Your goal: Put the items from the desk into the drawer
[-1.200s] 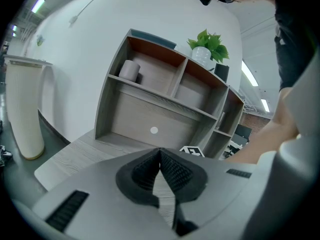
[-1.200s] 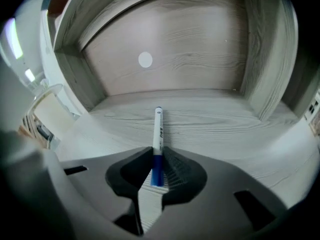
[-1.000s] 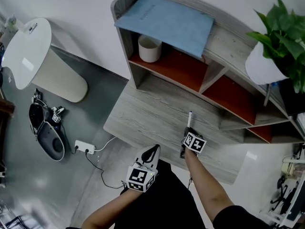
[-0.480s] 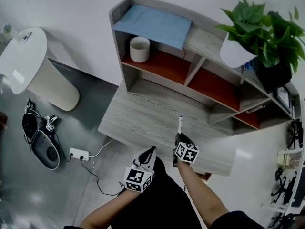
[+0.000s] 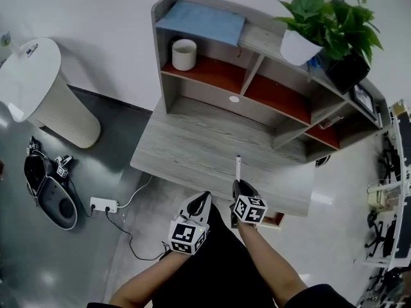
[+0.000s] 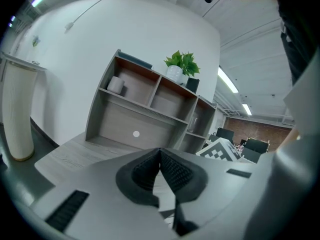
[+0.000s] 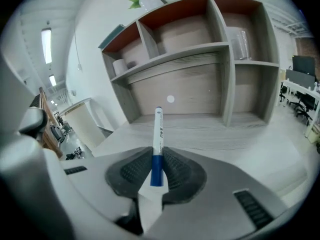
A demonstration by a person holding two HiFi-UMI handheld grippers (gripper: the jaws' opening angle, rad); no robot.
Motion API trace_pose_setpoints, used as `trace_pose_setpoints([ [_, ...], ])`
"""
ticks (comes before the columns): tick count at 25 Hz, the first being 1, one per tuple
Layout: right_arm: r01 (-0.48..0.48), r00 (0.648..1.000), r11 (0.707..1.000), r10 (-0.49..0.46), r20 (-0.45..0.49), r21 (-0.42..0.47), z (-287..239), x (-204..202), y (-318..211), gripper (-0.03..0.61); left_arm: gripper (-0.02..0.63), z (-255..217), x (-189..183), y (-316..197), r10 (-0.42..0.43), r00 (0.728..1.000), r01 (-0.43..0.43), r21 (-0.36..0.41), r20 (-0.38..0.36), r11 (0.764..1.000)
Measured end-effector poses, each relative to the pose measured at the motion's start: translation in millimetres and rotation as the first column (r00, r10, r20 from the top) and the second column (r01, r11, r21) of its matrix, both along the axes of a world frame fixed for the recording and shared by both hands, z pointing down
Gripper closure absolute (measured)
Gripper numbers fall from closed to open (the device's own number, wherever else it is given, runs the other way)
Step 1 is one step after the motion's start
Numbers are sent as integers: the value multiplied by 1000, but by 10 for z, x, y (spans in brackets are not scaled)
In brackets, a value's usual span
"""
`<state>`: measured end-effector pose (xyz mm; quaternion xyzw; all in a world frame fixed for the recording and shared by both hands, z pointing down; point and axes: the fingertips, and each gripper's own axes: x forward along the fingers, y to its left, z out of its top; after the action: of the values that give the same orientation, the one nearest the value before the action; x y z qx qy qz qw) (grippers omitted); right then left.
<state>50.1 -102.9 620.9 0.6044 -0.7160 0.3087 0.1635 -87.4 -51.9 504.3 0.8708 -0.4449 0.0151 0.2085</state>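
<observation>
Both grippers have drawn back toward the desk's (image 5: 192,153) near edge vs. 1 s ago. Your head cam has swung too, so the plant (image 5: 321,18) is now fully in frame.

**Status**
- Right gripper (image 7: 157,166): pads clamped on the marker (image 7: 157,134), gripped at its blue end. The white barrel sticks out fwd, pointing at the shelf unit (image 5: 212,76). The marker is off the desk surface, above the near edge.
- Left gripper (image 6: 160,156): jaws pressed together, nothing between. It's held just off the desk edge, left of the right gripper.
- Drawer: not confirmed. A red-brown strip (image 5: 273,220) shows under the desk edge beside your right gripper and may be it. Can't tell if it's open.

**Risks**
1. The grip is at one end only, so most of the marker overhangs. A knock on the desk edge or drawer front could pivot it in the pads or drop it to the floor.
2. If the drawer is shut or only partly out, lowering blind would jam the tip. Check the opening first.
3. The left gripper is close alongside, so there's a collision chance if both go down together.
</observation>
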Motion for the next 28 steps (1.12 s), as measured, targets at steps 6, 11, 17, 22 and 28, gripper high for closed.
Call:
trace_pose_setpoints([
  [6, 7, 999, 1000, -7, -37, 0, -112, 21, 472, 501, 600, 18, 137, 328, 51, 998, -51, -2, -23, 999],
  [11, 20, 998, 1000, -20, -53, -5, -142, 104, 716, 502, 600, 44, 204, 421, 48, 998, -48, -2, -29, 999],
  [17, 28, 999, 1000, -28, -37, -10, -74, 282, 888, 502, 600, 82, 379, 467, 49, 999, -49, -1, -5, 999],
  [22, 38, 999, 999, -38, -30, -1, -78, 635, 1003, 502, 600, 56, 767, 494, 56, 998, -56, 2, 22, 998],
  [28, 52, 998, 998, -53, -33, -19, 37, 1266, 1264, 502, 600, 148, 1379, 665, 55, 997, -54, -25, 48, 998],
])
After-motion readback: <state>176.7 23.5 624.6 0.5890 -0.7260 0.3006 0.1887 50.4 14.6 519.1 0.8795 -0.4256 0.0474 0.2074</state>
